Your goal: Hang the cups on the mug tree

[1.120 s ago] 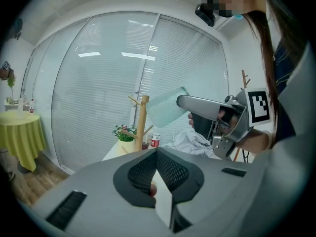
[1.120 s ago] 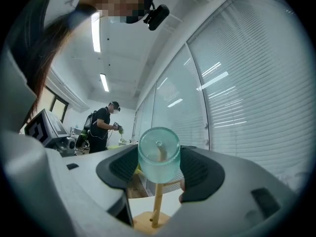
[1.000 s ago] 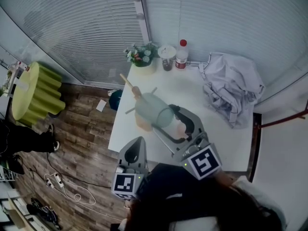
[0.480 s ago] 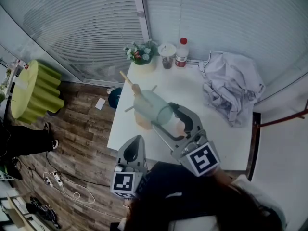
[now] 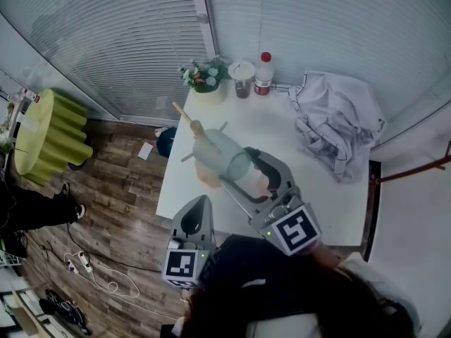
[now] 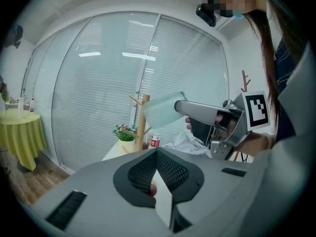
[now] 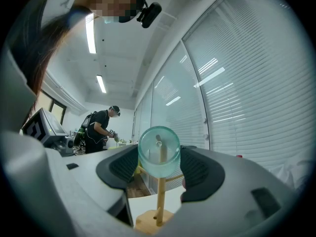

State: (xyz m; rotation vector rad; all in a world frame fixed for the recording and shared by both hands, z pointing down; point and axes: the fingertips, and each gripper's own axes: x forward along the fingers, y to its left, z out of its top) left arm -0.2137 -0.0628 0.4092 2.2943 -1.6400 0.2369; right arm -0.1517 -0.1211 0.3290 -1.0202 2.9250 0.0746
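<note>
A wooden mug tree (image 5: 199, 134) stands near the left edge of the white table (image 5: 317, 210). My right gripper (image 5: 244, 174) is shut on a translucent pale-green cup (image 5: 225, 156), which lies tilted on its side against the tree's pegs. In the right gripper view the cup (image 7: 159, 151) sits between the jaws, with the tree's pole (image 7: 160, 201) showing through and below it. My left gripper (image 5: 199, 213) is shut and holds nothing, low beside the table's near left corner. From the left gripper view (image 6: 156, 168) I see the cup (image 6: 163, 110) and the right gripper (image 6: 212, 118).
At the table's far edge stand a potted plant (image 5: 204, 79), a lidded jar (image 5: 244, 77) and a red-capped bottle (image 5: 262, 72). A crumpled white cloth (image 5: 338, 129) covers the right side. A yellow-green round table (image 5: 44, 134) is on the wooden floor. A person (image 7: 98, 127) stands far off.
</note>
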